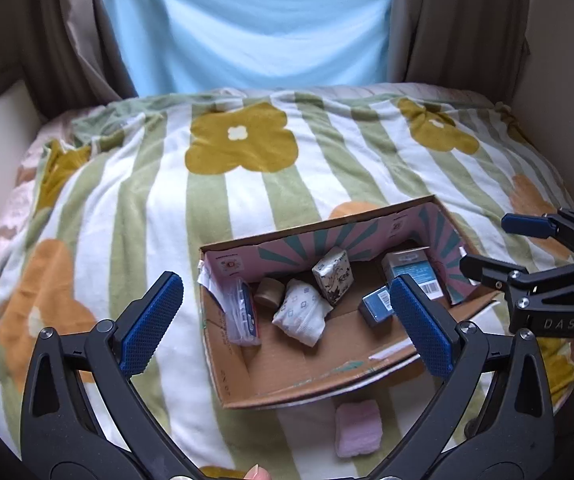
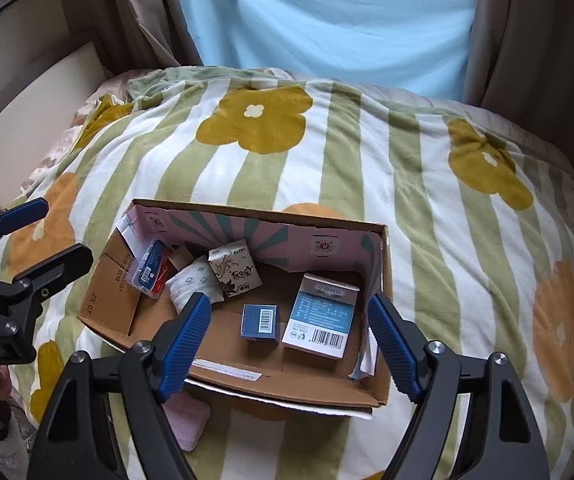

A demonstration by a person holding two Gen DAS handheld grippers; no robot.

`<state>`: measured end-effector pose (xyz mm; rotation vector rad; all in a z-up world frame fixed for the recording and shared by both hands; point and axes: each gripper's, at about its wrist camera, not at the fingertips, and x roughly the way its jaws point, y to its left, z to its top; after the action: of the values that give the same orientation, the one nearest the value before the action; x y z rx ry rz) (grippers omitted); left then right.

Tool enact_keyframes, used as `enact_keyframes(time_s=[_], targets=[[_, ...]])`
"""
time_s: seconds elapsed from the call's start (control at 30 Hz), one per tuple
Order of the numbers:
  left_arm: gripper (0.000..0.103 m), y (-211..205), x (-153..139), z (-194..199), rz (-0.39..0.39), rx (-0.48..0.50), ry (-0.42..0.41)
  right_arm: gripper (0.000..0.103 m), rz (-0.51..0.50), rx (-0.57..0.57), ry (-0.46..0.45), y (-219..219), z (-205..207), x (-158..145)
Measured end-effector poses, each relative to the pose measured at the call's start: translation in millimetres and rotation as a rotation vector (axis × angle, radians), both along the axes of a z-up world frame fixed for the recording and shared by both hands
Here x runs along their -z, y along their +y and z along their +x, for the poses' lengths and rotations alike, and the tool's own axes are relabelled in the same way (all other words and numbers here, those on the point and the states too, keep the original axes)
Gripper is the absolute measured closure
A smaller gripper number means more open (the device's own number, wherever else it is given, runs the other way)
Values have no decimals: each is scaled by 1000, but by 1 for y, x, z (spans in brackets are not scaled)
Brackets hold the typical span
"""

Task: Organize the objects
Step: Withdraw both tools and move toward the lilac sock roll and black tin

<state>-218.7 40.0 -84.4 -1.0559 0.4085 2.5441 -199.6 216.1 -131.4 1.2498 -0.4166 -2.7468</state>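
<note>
On the bed [image 2: 367, 152] sits the box [image 2: 247, 386], packets [image 2: 235, 268] inside; a folded cloth [image 1: 358, 428] lies before it, lower frame.

A: The blanket [image 2: 367, 184] looks like soft, matt fleece; the box [image 2: 287, 390] is plain corrugated cardboard with a printed paper lining.

B: The gripper pads [image 1: 149, 322] look like textured blue rubber on smooth black plastic.

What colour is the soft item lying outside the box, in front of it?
Pale pink. The folded cloth shows best in the left wrist view, just outside the cardboard box.
</note>
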Motion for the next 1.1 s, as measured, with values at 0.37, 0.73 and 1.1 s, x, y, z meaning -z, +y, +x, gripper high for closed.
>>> enact_keyframes(time_s=[0.37, 0.73, 1.1], targets=[[0, -21, -31, 84, 74, 17, 110, 26, 47, 3, 147, 2, 99, -30], [0, -36, 38, 139, 103, 48, 21, 26, 51, -77, 106, -9, 176, 52], [1, -30, 151, 139, 63, 58, -93, 26, 50, -122, -42, -33, 201, 159]])
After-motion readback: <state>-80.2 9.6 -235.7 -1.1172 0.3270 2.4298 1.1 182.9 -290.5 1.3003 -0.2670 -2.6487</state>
